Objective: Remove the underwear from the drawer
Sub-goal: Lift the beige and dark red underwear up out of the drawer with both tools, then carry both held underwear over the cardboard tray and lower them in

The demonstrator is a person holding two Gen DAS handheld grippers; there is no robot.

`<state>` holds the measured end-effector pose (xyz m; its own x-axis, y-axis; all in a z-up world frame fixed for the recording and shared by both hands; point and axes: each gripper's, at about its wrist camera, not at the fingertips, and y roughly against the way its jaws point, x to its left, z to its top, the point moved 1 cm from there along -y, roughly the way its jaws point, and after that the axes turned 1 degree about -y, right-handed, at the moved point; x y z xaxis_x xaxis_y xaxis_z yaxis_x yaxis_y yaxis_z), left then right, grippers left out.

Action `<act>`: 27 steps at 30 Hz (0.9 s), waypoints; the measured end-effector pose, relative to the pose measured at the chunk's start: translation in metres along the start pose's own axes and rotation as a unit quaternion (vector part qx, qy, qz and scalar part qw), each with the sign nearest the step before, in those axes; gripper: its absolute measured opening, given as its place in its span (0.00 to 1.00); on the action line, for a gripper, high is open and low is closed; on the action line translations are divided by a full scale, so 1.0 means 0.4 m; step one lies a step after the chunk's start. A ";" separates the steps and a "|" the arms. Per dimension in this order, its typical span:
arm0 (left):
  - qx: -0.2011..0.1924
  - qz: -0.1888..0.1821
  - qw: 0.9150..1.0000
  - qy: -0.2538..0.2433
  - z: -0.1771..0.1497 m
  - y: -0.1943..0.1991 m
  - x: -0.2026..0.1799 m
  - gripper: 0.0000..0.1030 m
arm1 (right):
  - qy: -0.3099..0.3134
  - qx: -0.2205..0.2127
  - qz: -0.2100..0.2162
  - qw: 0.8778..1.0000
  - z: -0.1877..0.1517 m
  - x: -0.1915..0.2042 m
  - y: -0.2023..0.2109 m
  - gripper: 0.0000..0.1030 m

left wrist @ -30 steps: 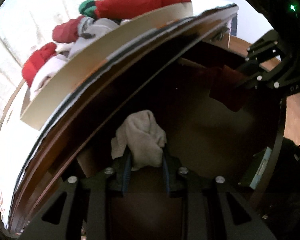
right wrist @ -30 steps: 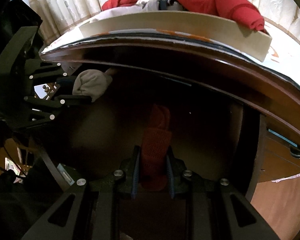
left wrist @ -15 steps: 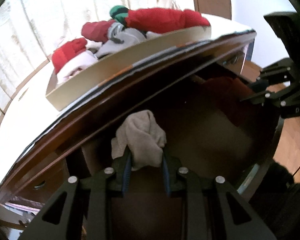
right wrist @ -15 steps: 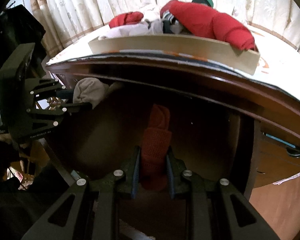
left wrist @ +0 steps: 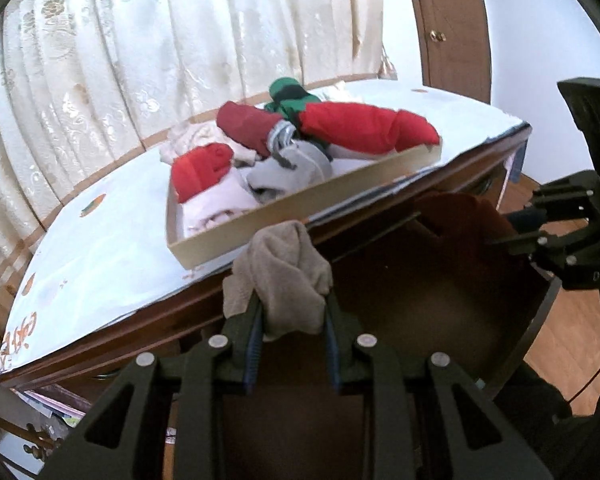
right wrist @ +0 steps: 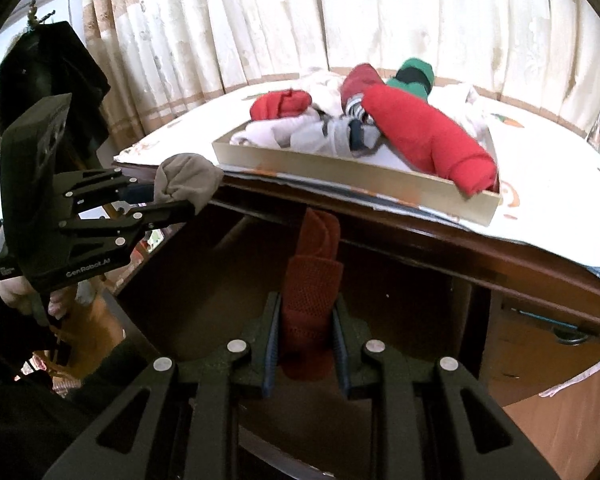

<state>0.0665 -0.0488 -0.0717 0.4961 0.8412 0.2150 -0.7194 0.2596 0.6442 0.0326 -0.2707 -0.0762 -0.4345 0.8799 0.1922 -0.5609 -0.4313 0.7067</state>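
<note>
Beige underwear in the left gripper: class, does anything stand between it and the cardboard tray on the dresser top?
Nothing visible does. The beige underwear hangs just before the tray, whose low front wall faces it.

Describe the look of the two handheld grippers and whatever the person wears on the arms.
Both grippers are matte black, with angular frames pierced by triangular cutouts and studded with round silver bolts. The left gripper and right gripper have blue ribbed pads lining their fingers. White lettering marks the left gripper's side in the right wrist view. A green light shows nowhere now. The sleeve is dark.
</note>
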 end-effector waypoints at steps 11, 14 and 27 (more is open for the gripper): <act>-0.034 0.020 0.999 0.027 0.050 0.043 0.047 0.24 | 0.006 -0.051 -0.002 0.999 0.049 0.017 0.053 0.25; -0.047 0.026 0.998 0.033 0.073 0.054 0.058 0.24 | 0.011 -0.066 -0.004 0.998 0.075 0.018 0.068 0.25; -0.090 0.048 0.994 0.048 0.178 0.058 0.109 0.24 | 0.023 -0.115 -0.026 0.993 0.191 -0.005 0.113 0.25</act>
<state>0.1062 -0.0398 0.0048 0.3785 0.9051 0.1936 -0.8409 0.2488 0.4807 0.0621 -0.2767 0.0073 -0.4303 0.8941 0.1243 -0.7264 -0.4247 0.5403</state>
